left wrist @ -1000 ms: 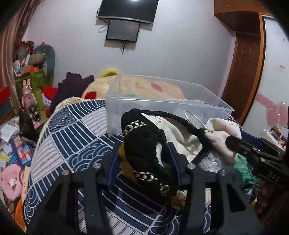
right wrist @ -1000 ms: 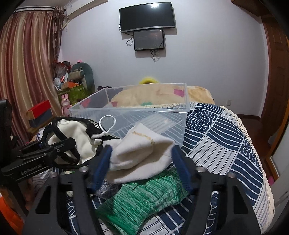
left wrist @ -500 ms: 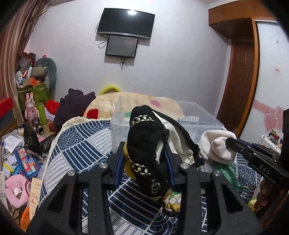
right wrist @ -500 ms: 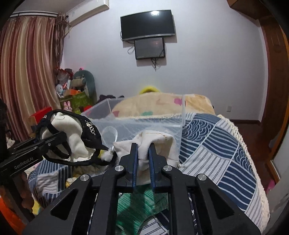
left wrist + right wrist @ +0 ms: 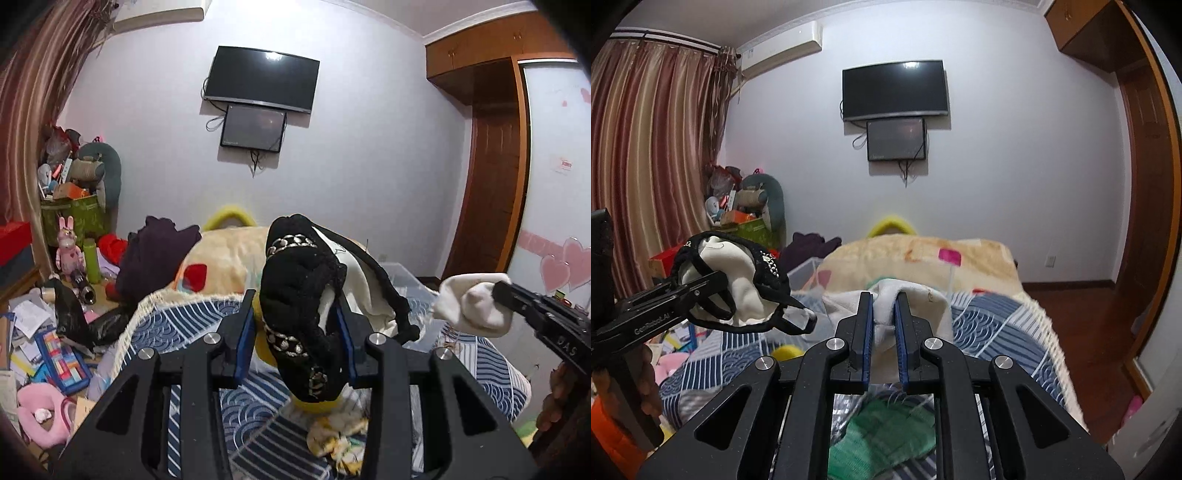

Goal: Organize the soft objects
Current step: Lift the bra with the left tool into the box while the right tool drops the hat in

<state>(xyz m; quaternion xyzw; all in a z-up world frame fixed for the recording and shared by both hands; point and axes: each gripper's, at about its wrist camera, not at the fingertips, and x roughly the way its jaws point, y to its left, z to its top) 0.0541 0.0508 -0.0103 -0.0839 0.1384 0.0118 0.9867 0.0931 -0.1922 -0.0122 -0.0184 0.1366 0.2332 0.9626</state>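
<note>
The black hat [image 5: 303,314] was pinched by the left gripper [image 5: 297,332], the white sock [image 5: 908,299] by the right gripper [image 5: 883,332], both held above the clear bin [image 5: 402,275] lying ahead.

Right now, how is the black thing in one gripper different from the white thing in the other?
The black knit piece is dark with silver studs and cream lining; the white cloth is plain. The black piece fills the left gripper widely; the white cloth is pinched thin in the right gripper. Both are soft and held above the bed.

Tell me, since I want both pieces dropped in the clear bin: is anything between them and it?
Nothing visible does. The black-and-cream garment and the white cloth hang lifted above the clear bin.
</note>
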